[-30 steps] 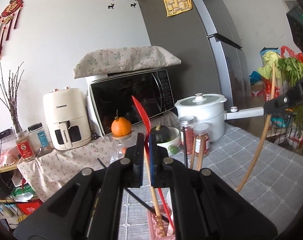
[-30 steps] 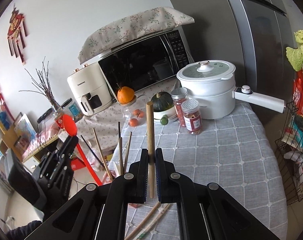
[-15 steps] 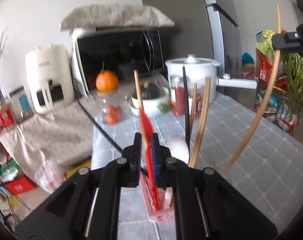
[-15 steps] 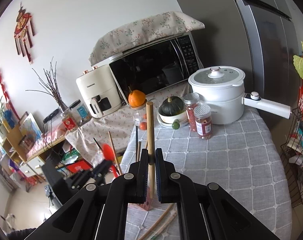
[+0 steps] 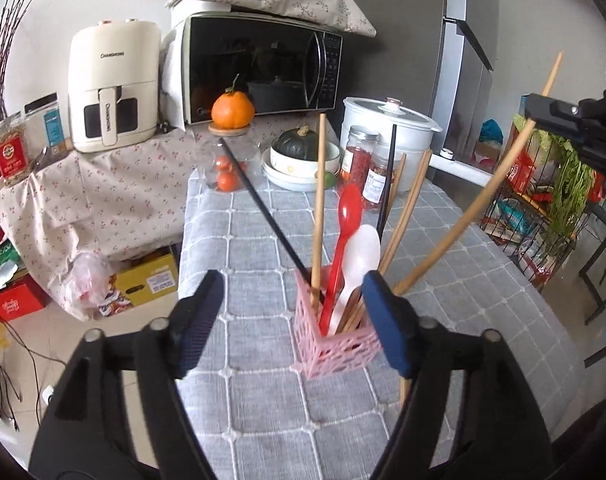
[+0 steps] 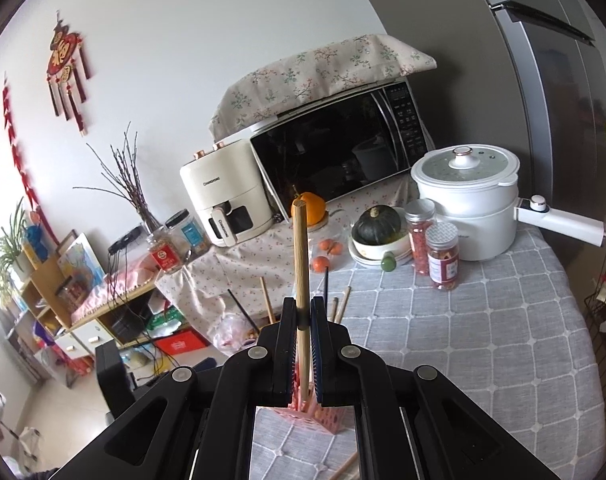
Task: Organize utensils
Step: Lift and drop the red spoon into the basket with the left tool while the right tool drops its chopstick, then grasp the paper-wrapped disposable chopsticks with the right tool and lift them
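A pink lattice holder [image 5: 335, 344] stands on the grey checked tablecloth. In it are a red spoon [image 5: 349, 216], a white spoon [image 5: 363, 248], black chopsticks and several wooden ones. My left gripper [image 5: 293, 284] hovers just before the holder with its jaws opening wide and nothing pressed between the pads. My right gripper [image 6: 303, 312] is shut on a long wooden chopstick [image 6: 301, 264] above the holder [image 6: 323, 420]. In the left wrist view that right gripper [image 5: 559, 116] sits at the upper right, and the chopstick [image 5: 483, 200] slants down toward the holder.
Behind the holder stand two spice jars [image 5: 377, 176], a white pot [image 5: 387, 120], a bowl with a green squash [image 5: 299, 152] and a glass jar of tomatoes [image 5: 227, 168]. A wire rack with greens [image 5: 543, 216] is at the right. The table's left edge [image 5: 183, 240] drops to the floor.
My left gripper tipped downward and opened, letting go of the red spoon, which now stands in the pink holder. My right gripper, still holding the chopstick, shifted a little higher over the holder.
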Action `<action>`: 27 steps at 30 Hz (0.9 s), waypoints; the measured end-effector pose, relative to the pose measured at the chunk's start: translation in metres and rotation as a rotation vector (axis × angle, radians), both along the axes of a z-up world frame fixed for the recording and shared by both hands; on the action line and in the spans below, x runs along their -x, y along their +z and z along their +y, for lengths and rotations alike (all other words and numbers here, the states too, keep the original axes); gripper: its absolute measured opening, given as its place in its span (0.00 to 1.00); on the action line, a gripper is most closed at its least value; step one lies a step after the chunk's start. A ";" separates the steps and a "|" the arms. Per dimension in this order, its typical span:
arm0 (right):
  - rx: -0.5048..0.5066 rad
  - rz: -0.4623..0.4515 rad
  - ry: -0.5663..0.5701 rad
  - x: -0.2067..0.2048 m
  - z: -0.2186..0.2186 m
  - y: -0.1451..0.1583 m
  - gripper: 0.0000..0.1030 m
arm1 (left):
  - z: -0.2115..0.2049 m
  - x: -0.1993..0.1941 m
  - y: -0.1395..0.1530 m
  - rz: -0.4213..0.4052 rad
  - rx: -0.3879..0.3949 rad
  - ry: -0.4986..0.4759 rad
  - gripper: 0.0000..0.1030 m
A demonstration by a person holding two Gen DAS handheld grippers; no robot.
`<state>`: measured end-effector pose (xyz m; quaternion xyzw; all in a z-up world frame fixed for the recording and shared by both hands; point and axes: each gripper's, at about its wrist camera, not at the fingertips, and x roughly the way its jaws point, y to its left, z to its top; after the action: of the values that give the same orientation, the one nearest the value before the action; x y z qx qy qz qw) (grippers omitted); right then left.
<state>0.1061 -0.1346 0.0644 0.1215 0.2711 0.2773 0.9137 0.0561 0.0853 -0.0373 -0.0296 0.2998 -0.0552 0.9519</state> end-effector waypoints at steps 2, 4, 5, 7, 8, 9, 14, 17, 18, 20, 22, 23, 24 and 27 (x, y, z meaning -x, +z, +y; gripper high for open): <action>0.013 0.007 0.008 -0.002 0.009 -0.004 0.06 | 0.003 0.002 0.000 0.029 0.012 0.006 0.79; 0.030 0.021 0.017 -0.006 0.019 -0.010 0.06 | 0.004 0.003 -0.001 0.061 0.015 0.006 0.81; 0.039 0.028 0.018 -0.007 0.023 -0.013 0.06 | 0.003 0.003 -0.002 0.072 0.014 0.004 0.81; 0.055 0.046 0.021 -0.013 0.031 -0.021 0.06 | 0.002 0.005 -0.004 0.094 0.010 -0.002 0.82; 0.059 0.057 0.022 -0.015 0.034 -0.025 0.06 | 0.001 0.006 -0.005 0.102 0.007 -0.006 0.82; 0.063 0.068 0.023 -0.018 0.037 -0.029 0.06 | 0.000 0.007 -0.005 0.110 0.004 -0.011 0.82; 0.062 0.138 0.032 -0.031 0.047 -0.051 0.08 | -0.005 0.009 -0.009 0.140 -0.014 -0.029 0.84; 0.057 0.171 0.030 -0.037 0.049 -0.060 0.15 | -0.006 0.008 -0.011 0.160 -0.018 -0.033 0.86; 0.049 0.178 0.028 -0.038 0.048 -0.062 0.23 | -0.007 0.008 -0.011 0.167 -0.016 -0.033 0.86; 0.039 0.181 0.018 -0.038 0.043 -0.063 0.42 | -0.007 0.007 -0.013 0.181 -0.011 -0.033 0.87; 0.034 0.167 -0.002 -0.036 0.037 -0.060 0.55 | -0.007 0.007 -0.014 0.193 -0.005 -0.028 0.89; 0.033 0.161 -0.011 -0.035 0.034 -0.058 0.59 | -0.007 0.006 -0.015 0.200 -0.002 -0.027 0.91; 0.033 0.157 -0.017 -0.034 0.030 -0.057 0.63 | -0.007 0.006 -0.016 0.207 0.002 -0.026 0.91; 0.043 0.147 -0.047 -0.032 0.017 -0.054 0.77 | -0.008 0.005 -0.021 0.233 0.016 -0.019 0.92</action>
<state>0.1383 -0.1175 0.0106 0.1283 0.3406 0.2402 0.8999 0.0508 0.0777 -0.0584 -0.0407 0.4084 -0.0629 0.9097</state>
